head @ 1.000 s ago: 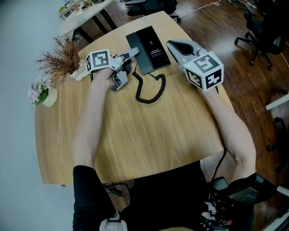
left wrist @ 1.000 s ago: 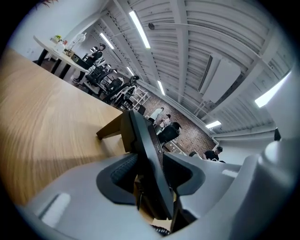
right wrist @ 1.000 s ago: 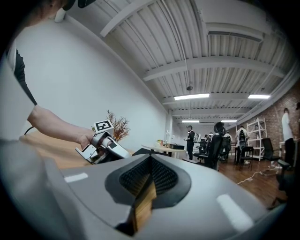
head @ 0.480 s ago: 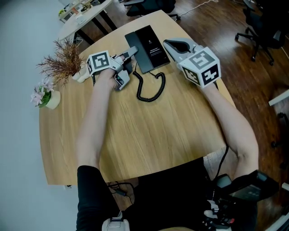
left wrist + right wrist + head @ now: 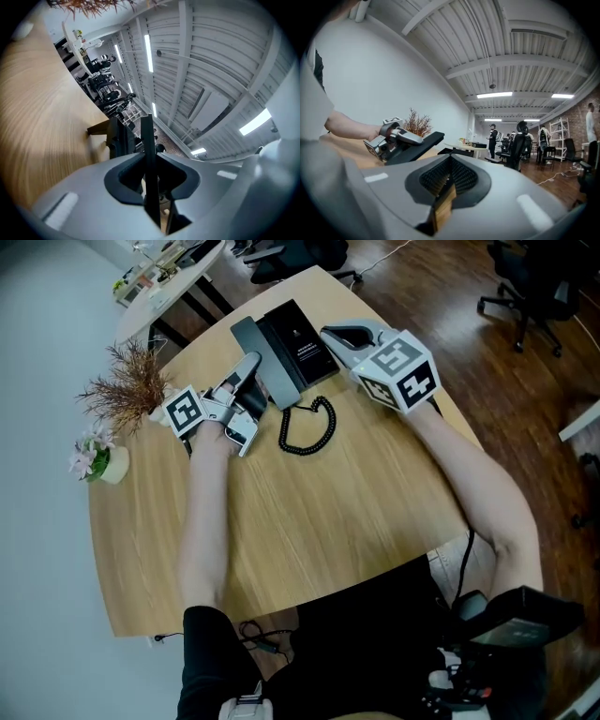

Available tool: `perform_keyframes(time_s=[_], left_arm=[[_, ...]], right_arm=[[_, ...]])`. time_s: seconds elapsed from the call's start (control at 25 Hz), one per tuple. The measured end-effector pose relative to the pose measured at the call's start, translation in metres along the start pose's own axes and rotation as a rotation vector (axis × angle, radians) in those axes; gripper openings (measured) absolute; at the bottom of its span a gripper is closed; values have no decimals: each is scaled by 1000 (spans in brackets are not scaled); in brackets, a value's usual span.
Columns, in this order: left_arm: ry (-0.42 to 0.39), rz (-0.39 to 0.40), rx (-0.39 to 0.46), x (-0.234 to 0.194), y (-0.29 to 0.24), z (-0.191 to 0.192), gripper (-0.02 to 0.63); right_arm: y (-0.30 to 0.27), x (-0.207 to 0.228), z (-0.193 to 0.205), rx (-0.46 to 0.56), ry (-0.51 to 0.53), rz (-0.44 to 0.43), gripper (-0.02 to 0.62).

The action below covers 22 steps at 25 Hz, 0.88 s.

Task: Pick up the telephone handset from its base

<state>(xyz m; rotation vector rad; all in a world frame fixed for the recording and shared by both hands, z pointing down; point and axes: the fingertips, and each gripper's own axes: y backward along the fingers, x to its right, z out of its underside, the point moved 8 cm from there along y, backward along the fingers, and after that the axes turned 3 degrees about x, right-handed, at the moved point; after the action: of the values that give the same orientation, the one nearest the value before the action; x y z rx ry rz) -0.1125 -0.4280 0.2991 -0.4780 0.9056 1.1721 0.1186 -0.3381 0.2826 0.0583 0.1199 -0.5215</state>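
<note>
Now, left hand-held gripper point(image 5: 246, 397) jaws just closing on handset point(image 5: 266, 367), right hand-held gripper point(image 5: 336, 335) pressed together, empty

The handset point(image 5: 267, 357), a slim flat dark bar that shines grey from above, is raised off the base point(image 5: 305, 338). It hangs along the base's left side, clamped across its flat faces in the tongs of the left gripper point(image 5: 149, 180), which have just been closing on it. The base, a glossy black slab, lies flat on the wooden surface point(image 5: 309, 521). The coiled black cord point(image 5: 305, 427) curls just in front of the base.
</note>
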Motion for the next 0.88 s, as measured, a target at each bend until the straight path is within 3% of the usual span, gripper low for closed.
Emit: perform_keyframes(time_s=[0.24, 0.48, 0.88], left_arm=[[44, 231, 85, 55, 32, 33, 80], [73, 284, 81, 86, 57, 68, 80], [-7, 464, 175, 160, 110, 99, 78]], right_arm=[[-1, -2, -6, 10, 3, -3, 6], [5, -12, -7, 13, 54, -1, 5], [41, -40, -45, 80, 75, -12, 3]])
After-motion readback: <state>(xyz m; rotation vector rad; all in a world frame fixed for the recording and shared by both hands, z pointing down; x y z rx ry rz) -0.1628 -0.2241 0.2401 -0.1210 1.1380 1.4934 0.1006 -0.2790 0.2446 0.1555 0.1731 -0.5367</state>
